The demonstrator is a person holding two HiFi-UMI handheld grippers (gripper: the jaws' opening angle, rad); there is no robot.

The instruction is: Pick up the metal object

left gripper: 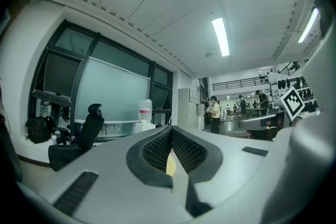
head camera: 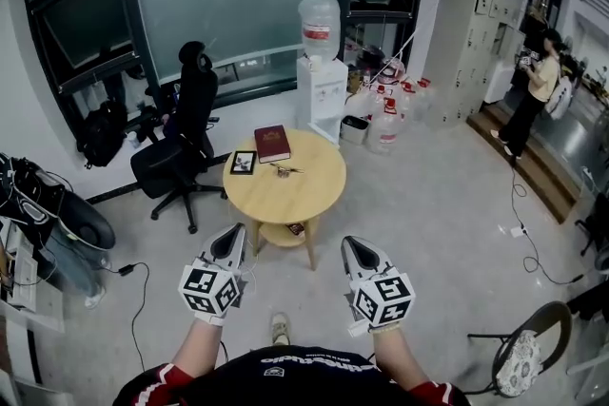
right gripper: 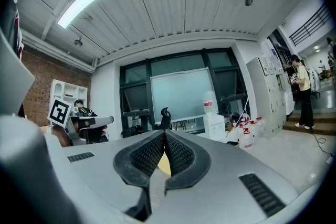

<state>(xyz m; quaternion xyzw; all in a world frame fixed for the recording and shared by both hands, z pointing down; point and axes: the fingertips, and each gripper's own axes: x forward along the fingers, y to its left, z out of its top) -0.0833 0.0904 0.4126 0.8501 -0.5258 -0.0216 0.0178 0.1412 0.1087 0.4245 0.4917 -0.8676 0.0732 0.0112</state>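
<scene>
A small metal object (head camera: 284,169) lies near the middle of the round wooden table (head camera: 314,195), between a red book (head camera: 272,144) and a framed picture (head camera: 243,163). Both grippers hang in the air well short of the table, nearer me. My left gripper (head camera: 235,230) is shut with nothing between its jaws, and its tips point toward the table's near left edge. To its right my right gripper (head camera: 352,242) is shut and empty as well. In the left gripper view the closed left gripper (left gripper: 171,129) points up at the room, as does the right gripper (right gripper: 164,132) in its own view.
A black office chair (head camera: 181,147) stands left of the table and a water dispenser (head camera: 321,81) behind it, with several water bottles (head camera: 385,124) beside that. A person (head camera: 533,90) stands at the far right. Another chair (head camera: 523,352) is at the lower right, and bags (head camera: 48,214) are at the left.
</scene>
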